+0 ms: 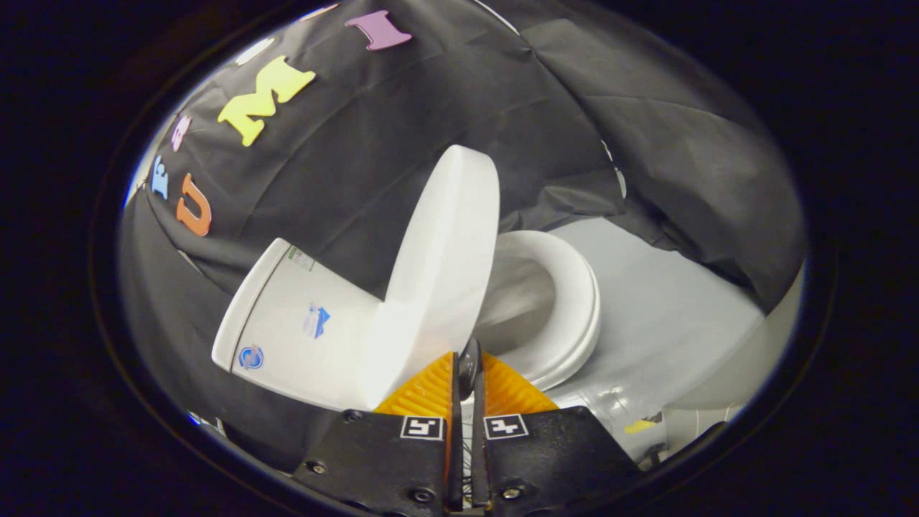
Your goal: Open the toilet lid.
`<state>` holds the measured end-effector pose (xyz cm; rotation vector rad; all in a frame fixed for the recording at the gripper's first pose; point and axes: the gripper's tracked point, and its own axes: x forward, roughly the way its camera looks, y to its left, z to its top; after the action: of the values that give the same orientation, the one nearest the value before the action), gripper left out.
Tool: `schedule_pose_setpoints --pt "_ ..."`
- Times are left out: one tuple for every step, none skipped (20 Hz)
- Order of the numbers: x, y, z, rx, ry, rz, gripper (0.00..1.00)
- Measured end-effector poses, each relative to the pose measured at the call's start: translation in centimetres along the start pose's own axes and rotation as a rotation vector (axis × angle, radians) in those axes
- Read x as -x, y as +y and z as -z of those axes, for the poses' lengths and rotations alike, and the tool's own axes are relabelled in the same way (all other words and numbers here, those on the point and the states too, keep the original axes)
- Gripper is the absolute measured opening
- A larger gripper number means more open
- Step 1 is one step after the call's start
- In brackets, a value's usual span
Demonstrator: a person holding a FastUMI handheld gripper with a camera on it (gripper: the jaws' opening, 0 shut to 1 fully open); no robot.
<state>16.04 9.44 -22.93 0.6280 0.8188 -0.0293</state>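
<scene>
My hand-held gripper (468,373) is clenched, grasping nothing; the toilet lid (441,266) stands nearly upright and may fall back if bumped.

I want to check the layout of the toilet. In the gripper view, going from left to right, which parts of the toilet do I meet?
White ceramic tank with stickers → raised white oval lid, just ahead of the shut gripper → white seat ring around the open bowl.
</scene>
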Motion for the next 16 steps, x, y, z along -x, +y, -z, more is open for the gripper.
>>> schedule_pose_setpoints --pt "0.2 0.3 0.0 0.016 -0.003 0.007 0.08" --pt "0.4 0.7 -0.1 0.031 -0.008 0.012 0.08" --pt "0.7 1.1 -0.2 0.047 -0.014 0.018 0.08" --pt "0.7 1.5 -0.4 0.066 -0.022 0.022 0.08" --pt "1.0 2.0 -0.3 0.086 -0.028 0.028 0.08" --pt "1.2 2.4 -0.5 0.109 -0.034 0.035 0.08" --pt "1.3 2.8 -0.5 0.123 -0.038 0.041 0.08" --pt "1.5 3.2 -0.6 0.138 -0.042 0.045 0.08" --pt "1.6 3.6 -0.6 0.147 -0.045 0.051 0.08" --pt "1.6 3.9 -0.7 0.156 -0.045 0.062 0.08" --pt "1.6 4.2 -0.6 0.17 -0.047 0.072 0.08" --pt "1.7 4.5 -0.6 0.182 -0.051 0.078 0.08" --pt "1.8 4.9 -0.6 0.195 -0.056 0.079 0.08" --pt "2.0 5.5 -0.7 0.207 -0.06 0.076 0.08" --pt "2.1 5.9 -0.7 0.215 -0.063 0.075 0.08" --pt "2.2 6.4 -0.8 0.225 -0.066 0.074 0.08"
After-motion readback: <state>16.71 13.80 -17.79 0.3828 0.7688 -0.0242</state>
